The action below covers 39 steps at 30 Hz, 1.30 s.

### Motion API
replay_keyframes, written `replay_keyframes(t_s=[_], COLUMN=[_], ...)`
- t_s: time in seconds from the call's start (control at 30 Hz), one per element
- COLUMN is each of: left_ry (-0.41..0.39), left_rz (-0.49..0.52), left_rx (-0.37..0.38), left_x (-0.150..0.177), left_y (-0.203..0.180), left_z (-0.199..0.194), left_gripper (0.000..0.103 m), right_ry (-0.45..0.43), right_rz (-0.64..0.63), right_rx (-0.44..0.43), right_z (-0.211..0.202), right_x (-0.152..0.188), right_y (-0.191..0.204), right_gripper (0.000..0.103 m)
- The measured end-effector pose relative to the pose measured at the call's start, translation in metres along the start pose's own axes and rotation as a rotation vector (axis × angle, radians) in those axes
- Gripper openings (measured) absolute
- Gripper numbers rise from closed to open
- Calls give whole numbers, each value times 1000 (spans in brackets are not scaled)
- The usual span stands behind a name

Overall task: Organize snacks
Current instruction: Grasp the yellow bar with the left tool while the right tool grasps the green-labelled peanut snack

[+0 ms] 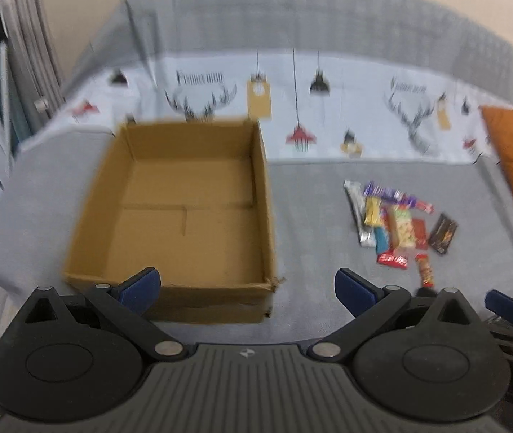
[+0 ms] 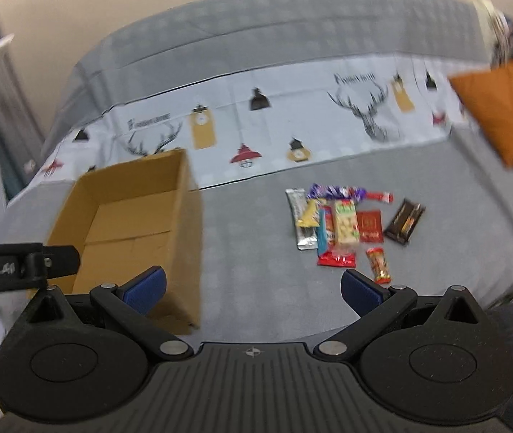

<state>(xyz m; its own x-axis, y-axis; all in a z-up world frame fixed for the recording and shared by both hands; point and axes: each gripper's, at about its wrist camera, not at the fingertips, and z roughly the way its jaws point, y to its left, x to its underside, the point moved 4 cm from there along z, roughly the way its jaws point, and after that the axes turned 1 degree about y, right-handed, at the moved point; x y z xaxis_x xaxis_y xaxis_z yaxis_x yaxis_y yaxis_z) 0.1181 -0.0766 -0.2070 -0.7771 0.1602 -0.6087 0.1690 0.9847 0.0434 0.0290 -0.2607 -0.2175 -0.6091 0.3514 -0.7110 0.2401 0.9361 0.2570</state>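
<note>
An open, empty cardboard box (image 1: pixel 184 202) sits on a grey bed; it also shows in the right wrist view (image 2: pixel 130 223) at the left. Several snack packets lie in a loose pile (image 1: pixel 397 222) to the box's right, also in the right wrist view (image 2: pixel 343 223). A black packet (image 2: pixel 405 226) and a small red-yellow packet (image 2: pixel 379 265) lie at the pile's edge. My left gripper (image 1: pixel 247 292) is open and empty, near the box's front wall. My right gripper (image 2: pixel 252 292) is open and empty, short of the pile.
An orange cushion (image 2: pixel 505 108) lies at the right of the bed. A patterned white sheet (image 2: pixel 292 126) runs across behind the box and snacks. A curtain (image 1: pixel 29 36) hangs at the far left. The bed's front edge is just below the grippers.
</note>
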Motion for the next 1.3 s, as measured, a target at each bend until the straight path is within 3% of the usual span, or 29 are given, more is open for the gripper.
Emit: replay_keyframes(t_s=[0.07,0.2,0.3,0.4,0.53,0.63,0.67,0.73,0.8,0.9,0.97,1.07,1.3], left_ry=[2,15,-38,-95,-83,-56,-57,-35,1,89,93,92,57], left_rz=[2,117,202,261,284,292,307,335,332,243,214,241,266], left_rx=[49,119,64,76,189,247,260,255,268,308,318,301,319], left_x=[5,-1,-13,-26,-42,-55,-58,-64,-65,-64,-61,-54,-13], left_y=[-20,-73,-113,-143,-173,-186,-191,-198,-200,-193,-189,-185,-163], left_z=[37,112,158,199,249,277,285,302,317,341,344,327,271], left_gripper=[103,103,103,103,103,102,99,93,79,50,42,40,40], right_ry=[-36,14,13,44,4,44,64,77,99,178,195,173,181], right_rz=[4,29,166,238,190,99,72,65,73,18,-26,-56,-49], right_rx=[-42,89,23,-32,-51,-87,-98,-118,-136,-104,-104,-70,-45], right_z=[21,70,109,148,180,212,223,237,250,268,272,266,243], right_x=[9,16,13,2,-18,-34,-39,-47,-50,-41,-37,-38,-23], right_y=[-31,-99,-147,-172,-180,-179,-178,-179,-177,-167,-159,-160,-172], right_gripper=[102,102,101,87,79,63,57,57,56,56,50,39,38])
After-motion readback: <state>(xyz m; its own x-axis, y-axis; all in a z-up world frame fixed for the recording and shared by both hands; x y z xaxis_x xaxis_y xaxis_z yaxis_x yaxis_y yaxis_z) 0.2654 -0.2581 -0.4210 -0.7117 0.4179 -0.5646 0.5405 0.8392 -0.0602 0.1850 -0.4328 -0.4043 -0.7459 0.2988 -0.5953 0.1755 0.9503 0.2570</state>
